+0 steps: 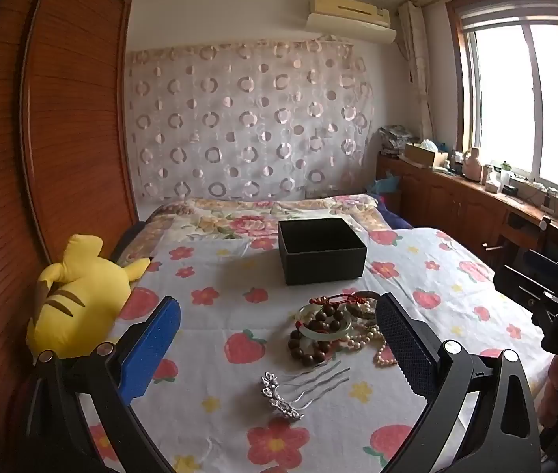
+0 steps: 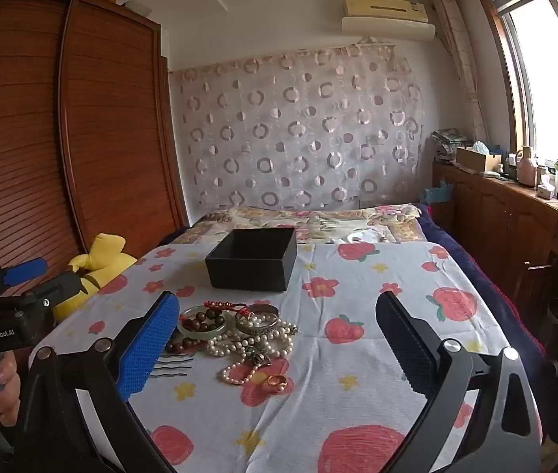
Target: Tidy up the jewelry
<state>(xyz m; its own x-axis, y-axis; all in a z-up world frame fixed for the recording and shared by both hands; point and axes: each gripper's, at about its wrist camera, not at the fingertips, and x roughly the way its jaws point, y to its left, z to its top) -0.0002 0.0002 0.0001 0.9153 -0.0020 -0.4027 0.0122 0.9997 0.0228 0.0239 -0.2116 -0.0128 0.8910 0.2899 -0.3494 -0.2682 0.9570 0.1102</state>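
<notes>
The left gripper and right gripper are both hovering with jaws spread wide, holding and touching nothing, so the first pickup is judged not yet begun. Just ahead, the jewelry pile is lying on the strawberry-print sheet: wooden bead bracelet, pearl necklace, gold ring and silver hair comb. Beyond it the open black box is standing, apparently empty; the next move is calling for closing on one piece cleanly, untangled from the others.

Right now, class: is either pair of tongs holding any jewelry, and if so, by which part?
Nothing is held. The left tongs and right tongs are both open above the jewelry pile of beads and pearls.
</notes>
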